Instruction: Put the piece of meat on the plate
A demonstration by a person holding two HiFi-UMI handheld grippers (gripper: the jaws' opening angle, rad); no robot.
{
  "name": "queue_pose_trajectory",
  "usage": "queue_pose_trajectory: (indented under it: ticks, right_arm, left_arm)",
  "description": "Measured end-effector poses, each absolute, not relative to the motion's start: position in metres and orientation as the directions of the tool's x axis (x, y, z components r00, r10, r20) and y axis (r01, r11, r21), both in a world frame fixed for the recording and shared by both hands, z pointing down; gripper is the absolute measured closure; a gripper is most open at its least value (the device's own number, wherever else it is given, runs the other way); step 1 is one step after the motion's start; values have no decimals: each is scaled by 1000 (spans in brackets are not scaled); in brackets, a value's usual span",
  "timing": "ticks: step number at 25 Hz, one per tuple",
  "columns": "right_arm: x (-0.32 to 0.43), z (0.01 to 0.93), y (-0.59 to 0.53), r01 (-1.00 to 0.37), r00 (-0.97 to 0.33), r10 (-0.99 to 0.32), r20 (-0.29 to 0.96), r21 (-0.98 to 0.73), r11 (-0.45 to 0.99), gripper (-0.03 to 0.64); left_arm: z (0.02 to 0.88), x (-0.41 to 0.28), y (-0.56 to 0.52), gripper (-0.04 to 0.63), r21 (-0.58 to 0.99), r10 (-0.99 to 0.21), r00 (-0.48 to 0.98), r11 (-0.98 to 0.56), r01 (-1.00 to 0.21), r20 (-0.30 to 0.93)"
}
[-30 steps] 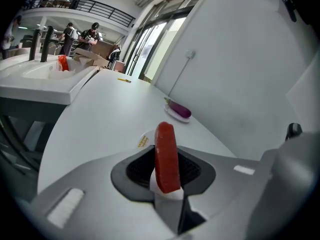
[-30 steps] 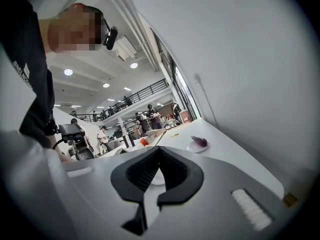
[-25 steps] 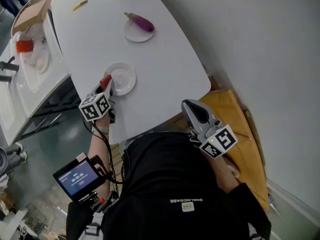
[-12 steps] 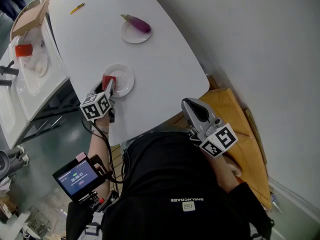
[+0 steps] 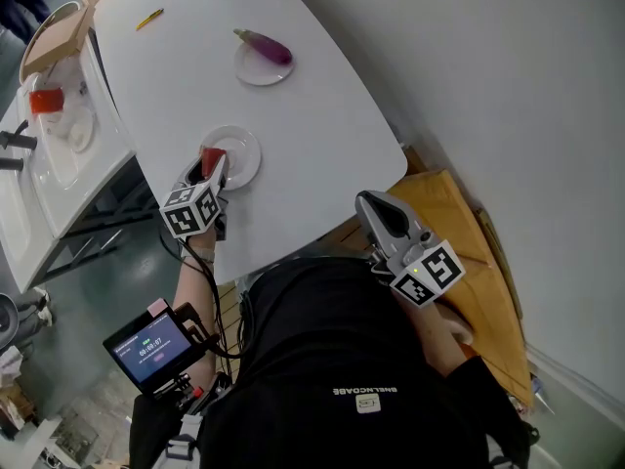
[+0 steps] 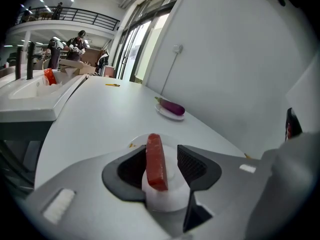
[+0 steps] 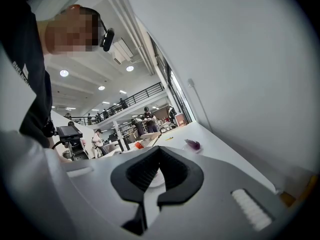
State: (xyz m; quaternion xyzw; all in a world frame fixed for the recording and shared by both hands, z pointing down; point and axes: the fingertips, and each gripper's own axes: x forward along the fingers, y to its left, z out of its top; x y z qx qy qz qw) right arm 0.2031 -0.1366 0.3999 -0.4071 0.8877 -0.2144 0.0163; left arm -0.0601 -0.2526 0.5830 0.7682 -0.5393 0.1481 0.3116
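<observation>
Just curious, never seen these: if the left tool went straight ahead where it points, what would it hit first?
Likely the piece of meat, standing on the plate between the jaws of the left tool, which have just been opening.

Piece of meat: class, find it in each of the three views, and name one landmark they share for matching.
Head view: piece of meat, left of centre, at the near plate, by its left rim.
Left gripper view: low centre, standing on edge.
Right gripper view: not visible.
Shared landmark: the purple aubergine, in all three.
</observation>
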Motion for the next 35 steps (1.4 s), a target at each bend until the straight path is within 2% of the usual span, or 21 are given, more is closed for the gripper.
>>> queue_pose_trajectory:
  ticks: [17, 20, 35]
  right_arm:
    - [208, 400, -134, -727, -649, -748, 138, -402, 557, 612]
    - [209, 400, -134, -729, -646, -751, 137, -405, 553, 612]
    - [206, 403, -137, -719, -650, -751, 118, -418, 556, 612]
  left_arm:
    - [579, -31, -249, 368, 344, -711, 452, -303, -888, 539]
    - [580, -25, -247, 348, 353, -700, 469, -318, -880, 538]
    - [577, -21, -249, 350, 360, -702, 484, -333, -872, 523]
